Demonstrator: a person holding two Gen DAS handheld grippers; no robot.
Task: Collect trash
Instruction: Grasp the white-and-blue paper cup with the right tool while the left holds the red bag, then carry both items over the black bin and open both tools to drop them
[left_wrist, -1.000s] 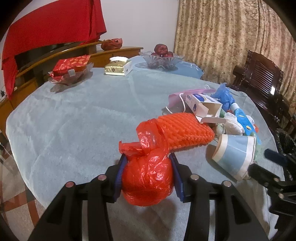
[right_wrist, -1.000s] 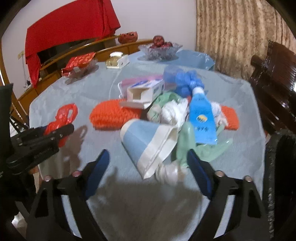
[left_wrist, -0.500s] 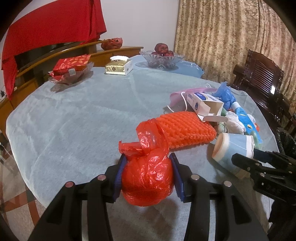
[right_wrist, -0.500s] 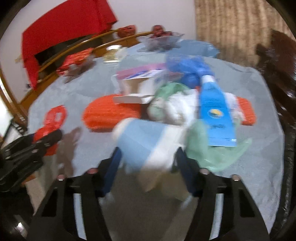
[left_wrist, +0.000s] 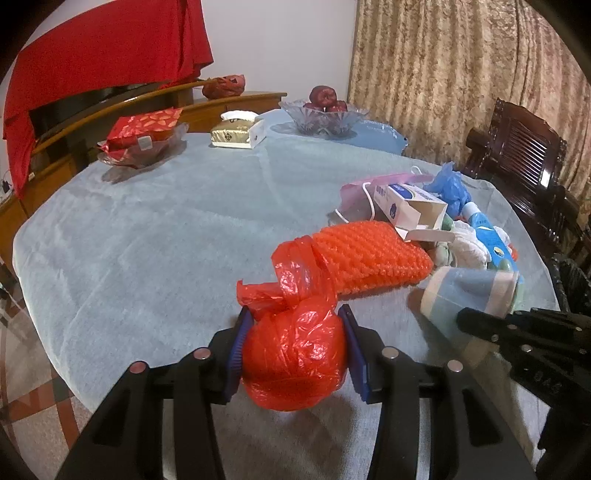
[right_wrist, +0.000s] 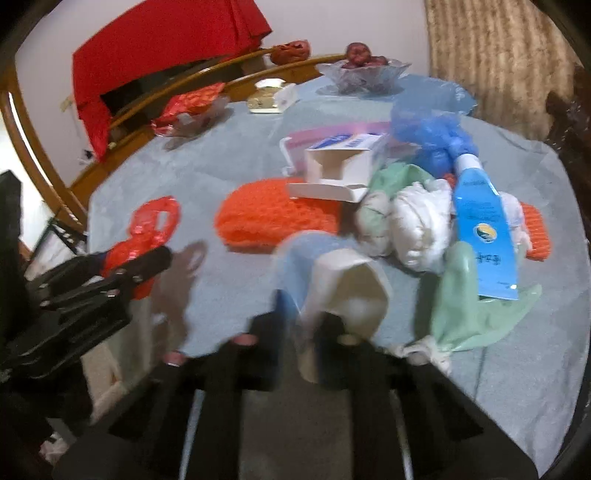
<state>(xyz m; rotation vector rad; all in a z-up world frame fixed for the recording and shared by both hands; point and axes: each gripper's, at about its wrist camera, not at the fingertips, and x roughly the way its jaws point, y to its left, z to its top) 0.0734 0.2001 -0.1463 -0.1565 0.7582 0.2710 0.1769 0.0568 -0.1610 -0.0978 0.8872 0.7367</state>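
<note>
My left gripper (left_wrist: 295, 343) is shut on a balled red plastic bag (left_wrist: 295, 358) near the table's front edge. My right gripper (right_wrist: 314, 321) is shut on a crushed light-blue and white paper cup (right_wrist: 332, 280), which also shows in the left wrist view (left_wrist: 469, 291). A pile of trash lies behind the cup: orange foam netting (right_wrist: 273, 218), an open white carton (right_wrist: 340, 170), a blue tube (right_wrist: 484, 229), white and green wads (right_wrist: 421, 225), a blue bag (right_wrist: 432, 140). The left gripper with its red bag appears in the right wrist view (right_wrist: 140, 243).
The round table has a pale blue cloth (left_wrist: 166, 229). At its back stand a glass bowl of apples (left_wrist: 325, 114), a tissue box (left_wrist: 236, 131) and a dish with red packets (left_wrist: 144, 140). Dark wooden chairs (left_wrist: 524, 158) stand on the right, a sideboard behind.
My right gripper moved forward over the paper cup and closed on it, crushing and tilting it. My left gripper stayed still with the red bag.
</note>
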